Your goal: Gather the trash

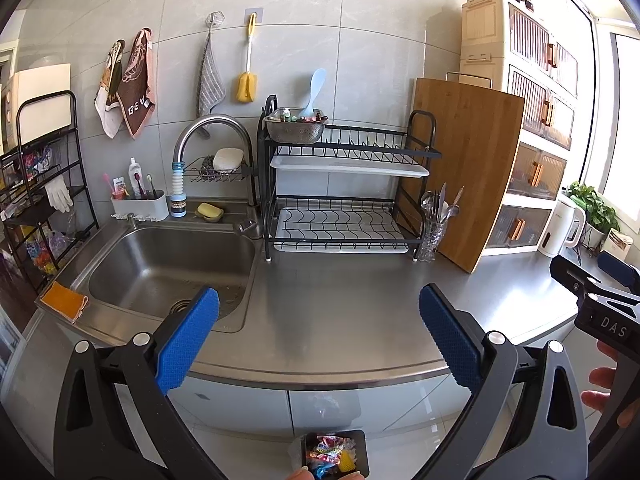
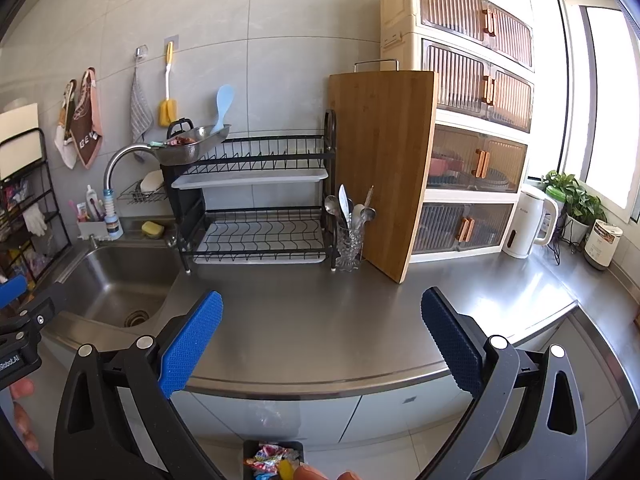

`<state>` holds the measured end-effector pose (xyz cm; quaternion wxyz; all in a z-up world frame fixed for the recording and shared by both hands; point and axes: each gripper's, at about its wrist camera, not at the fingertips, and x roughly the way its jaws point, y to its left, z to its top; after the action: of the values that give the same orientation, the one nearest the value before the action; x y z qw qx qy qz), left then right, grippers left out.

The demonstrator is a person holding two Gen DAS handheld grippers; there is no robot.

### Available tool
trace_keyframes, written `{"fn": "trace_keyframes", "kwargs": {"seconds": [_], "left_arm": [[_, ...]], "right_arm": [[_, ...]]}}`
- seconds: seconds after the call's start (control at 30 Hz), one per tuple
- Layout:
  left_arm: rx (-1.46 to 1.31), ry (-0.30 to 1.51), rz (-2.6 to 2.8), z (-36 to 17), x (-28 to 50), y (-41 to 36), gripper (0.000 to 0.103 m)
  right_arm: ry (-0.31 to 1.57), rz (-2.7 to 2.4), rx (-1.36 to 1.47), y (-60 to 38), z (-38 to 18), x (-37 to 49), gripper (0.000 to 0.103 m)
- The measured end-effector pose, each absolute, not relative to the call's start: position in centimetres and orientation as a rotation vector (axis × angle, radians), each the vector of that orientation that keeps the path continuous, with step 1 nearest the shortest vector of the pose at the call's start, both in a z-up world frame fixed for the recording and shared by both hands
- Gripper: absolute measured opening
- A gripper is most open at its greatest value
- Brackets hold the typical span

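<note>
Both the left gripper (image 1: 319, 334) and the right gripper (image 2: 322, 338) are hovering over the bare steel counter (image 2: 320, 320), jaws spread wide and holding nothing. The trash bin (image 1: 334, 456), full of coloured wrappers, is sitting on the floor at the bottom centre of the frame. The only possible trash seems to be lying in the colander (image 1: 296, 126) on the dish rack (image 1: 344, 196), upper centre. I am judging that reaching there risks tipping the colander or knocking the cutlery glass (image 2: 349, 248).
</note>
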<state>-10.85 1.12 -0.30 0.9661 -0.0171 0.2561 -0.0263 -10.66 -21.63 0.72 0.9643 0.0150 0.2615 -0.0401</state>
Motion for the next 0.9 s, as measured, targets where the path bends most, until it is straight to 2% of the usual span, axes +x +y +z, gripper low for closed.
{"fn": "trace_keyframes", "kwargs": {"seconds": [0.9], "left_arm": [[-0.027, 0.504, -0.043, 0.07, -11.18, 0.54, 0.095]], "right_arm": [[0.519, -0.069, 0.028, -21.65, 1.04, -10.85, 0.1]]}}
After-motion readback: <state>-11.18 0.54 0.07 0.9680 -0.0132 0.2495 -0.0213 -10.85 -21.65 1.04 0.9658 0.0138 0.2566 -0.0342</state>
